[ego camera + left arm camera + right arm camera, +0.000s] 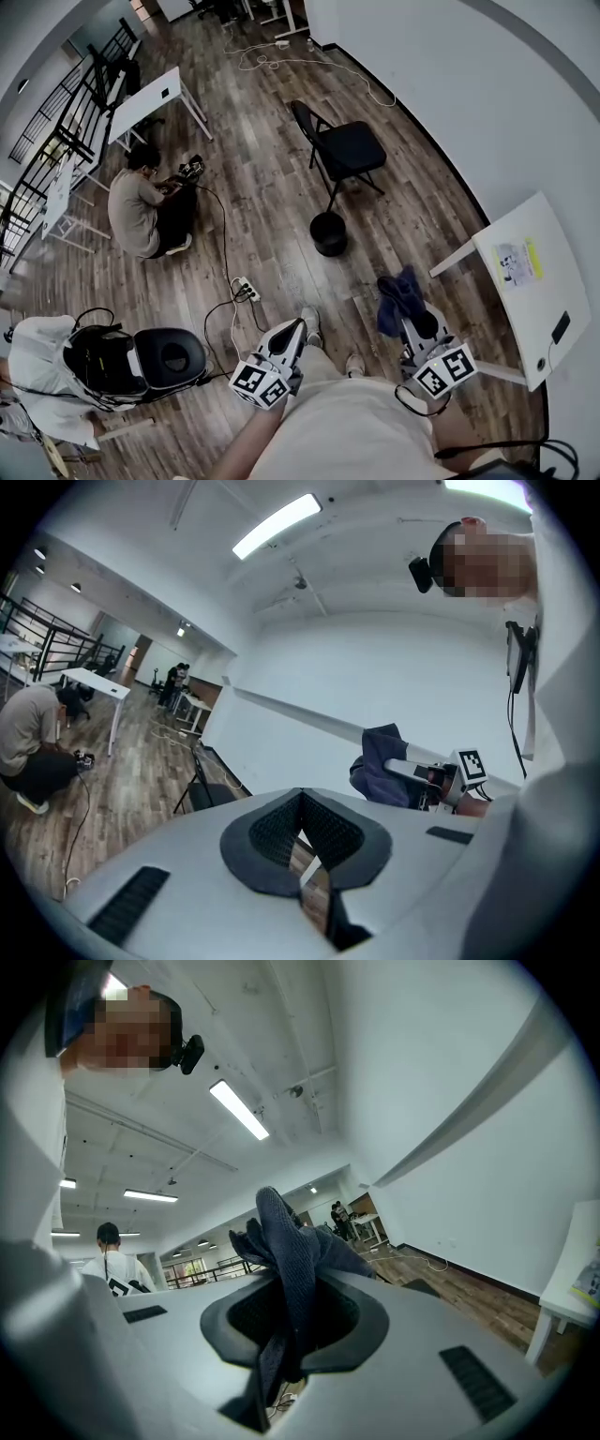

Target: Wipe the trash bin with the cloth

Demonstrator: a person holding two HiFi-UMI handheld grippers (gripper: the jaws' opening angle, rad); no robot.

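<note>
A: Where's the bin?
B: On the floor ahead. It's a small round black trash bin [328,232], just in front of the black folding chair [345,148] and well apart from both grippers. Nothing touches it yet.
A: And the grippers?
B: The right gripper [417,326] is clamped on a dark blue knitted cloth [397,294]. The cloth bunches above the jaws and a strip hangs below them. The left gripper [298,328] has its jaws pressed together with nothing between them.
A: What could go wrong?
B: The bin first, I'd say. It looks light and smooth-walled, and it stands on glossy wooden floor planks [281,187] — a sideways wipe could push it along or tip it. The closed left gripper can't steady the rim as it is.
A: The cloth?
B: It's soft, loosely woven and pinched by one fold. Dragged hard over the curved wall, it might pull out of the ribbed black pads [246,1314].
A: Anything else?
B: A white power strip [246,289] and its cables lie on the floor to the left — a snag risk if the person steps that way.
</note>
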